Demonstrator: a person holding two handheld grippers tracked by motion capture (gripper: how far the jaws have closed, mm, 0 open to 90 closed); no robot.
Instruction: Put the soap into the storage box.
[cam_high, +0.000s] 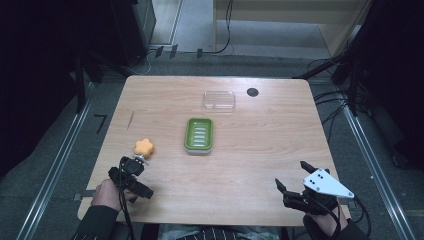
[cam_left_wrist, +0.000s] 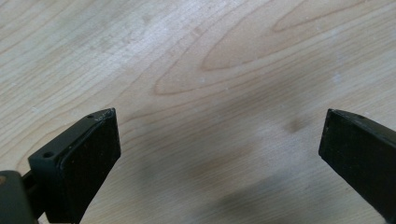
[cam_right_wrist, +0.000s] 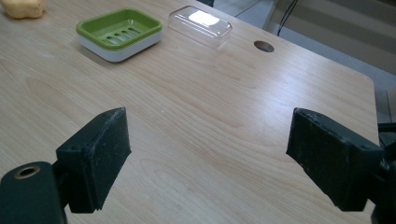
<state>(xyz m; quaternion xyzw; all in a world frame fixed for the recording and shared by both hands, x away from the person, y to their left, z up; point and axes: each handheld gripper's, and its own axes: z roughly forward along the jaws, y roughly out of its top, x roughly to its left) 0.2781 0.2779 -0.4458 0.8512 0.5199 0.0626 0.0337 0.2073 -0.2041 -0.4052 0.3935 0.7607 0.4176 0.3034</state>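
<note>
- soap dish (cam_high: 199, 134), green, sits mid-table; orange flower-shaped sponge (cam_high: 144, 147) lies left of it, probably soft and light, best pinched across its sides.
- left gripper (cam_high: 131, 170), near the sponge, gapes wide, empty.
- right gripper (cam_high: 295, 182), well right of the dish, likewise.

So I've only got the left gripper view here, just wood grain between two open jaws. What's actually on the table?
Observer: A green soap dish sits mid-table, with a clear lid lying separately beyond it.
Operator: Anything near this gripper?
Observer: Yes, an orange flower-shaped piece lies just ahead of the left gripper, not between its jaws.
Operator: And the other hand?
Observer: The right gripper is open and holds nothing, at the table's near right edge.
</note>
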